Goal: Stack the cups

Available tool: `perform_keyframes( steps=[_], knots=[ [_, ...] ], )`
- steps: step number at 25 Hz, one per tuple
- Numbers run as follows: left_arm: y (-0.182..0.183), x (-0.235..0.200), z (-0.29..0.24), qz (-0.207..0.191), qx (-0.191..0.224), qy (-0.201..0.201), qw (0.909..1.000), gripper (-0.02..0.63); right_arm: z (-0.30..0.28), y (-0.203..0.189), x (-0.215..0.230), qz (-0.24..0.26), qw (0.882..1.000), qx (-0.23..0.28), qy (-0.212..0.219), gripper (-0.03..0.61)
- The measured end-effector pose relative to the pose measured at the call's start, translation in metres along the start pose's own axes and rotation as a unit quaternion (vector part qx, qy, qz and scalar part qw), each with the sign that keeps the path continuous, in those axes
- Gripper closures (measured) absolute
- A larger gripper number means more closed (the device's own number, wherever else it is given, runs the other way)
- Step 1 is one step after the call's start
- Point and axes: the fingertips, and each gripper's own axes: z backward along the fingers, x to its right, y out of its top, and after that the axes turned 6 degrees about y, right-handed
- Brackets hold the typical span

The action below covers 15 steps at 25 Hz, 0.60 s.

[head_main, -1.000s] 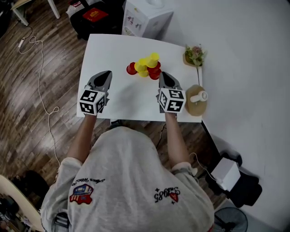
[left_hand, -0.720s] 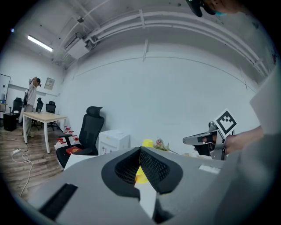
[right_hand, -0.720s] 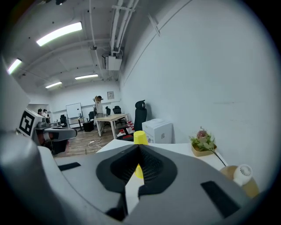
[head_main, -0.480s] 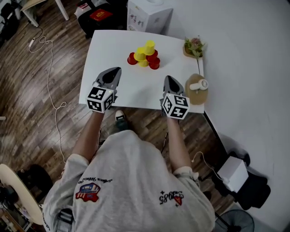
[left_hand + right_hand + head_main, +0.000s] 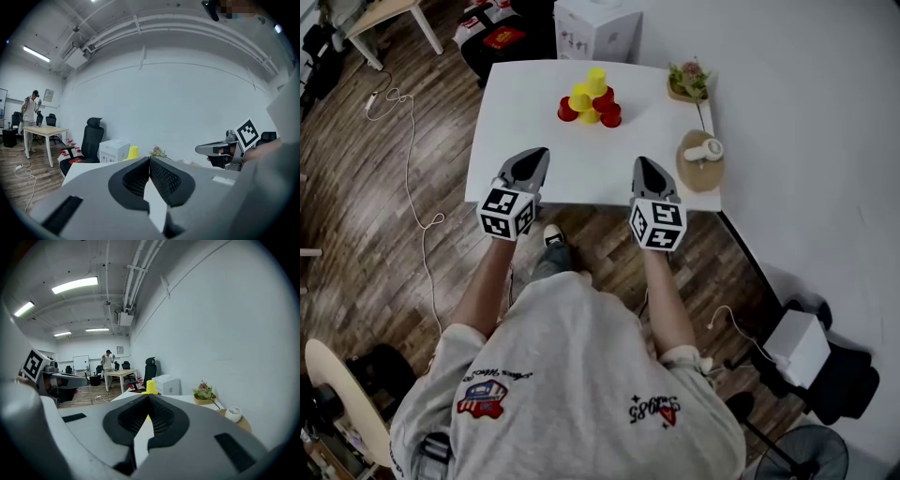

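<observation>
A small pyramid of yellow and red cups [image 5: 589, 97] stands upside down at the far middle of the white table [image 5: 581, 164]. Only its top yellow cup [image 5: 133, 152] [image 5: 151, 386] peeks over the jaws in both gripper views. My left gripper [image 5: 536, 156] hovers over the table's near left edge, well short of the cups, jaws pressed together with nothing between them [image 5: 149, 163]. My right gripper [image 5: 641, 165] hangs level with it at the near right, also shut and empty [image 5: 148, 397]. Each gripper shows in the other's view, the right gripper [image 5: 220, 150] and the left gripper [image 5: 63, 379].
A potted plant [image 5: 684, 82] sits at the table's far right corner. A small white fan on a round wooden board [image 5: 701, 155] lies by the right edge. A white box [image 5: 598, 23] stands behind the table, and a cable [image 5: 412, 141] runs across the wooden floor at left.
Both grippers have drawn back from the cup pyramid to the table's near edge, side by side and still shut. The cups have not been touched.
</observation>
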Motion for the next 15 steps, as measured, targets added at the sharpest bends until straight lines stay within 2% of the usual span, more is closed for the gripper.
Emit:
perform_keyframes(
  steps=[15],
  knots=[
    [-0.011,0.026,0.014,0.003,-0.003,0.002,1.0000,0.607,0.034,-0.005,-0.006,0.007,1.000,0.012,0.022,0.578]
  ],
)
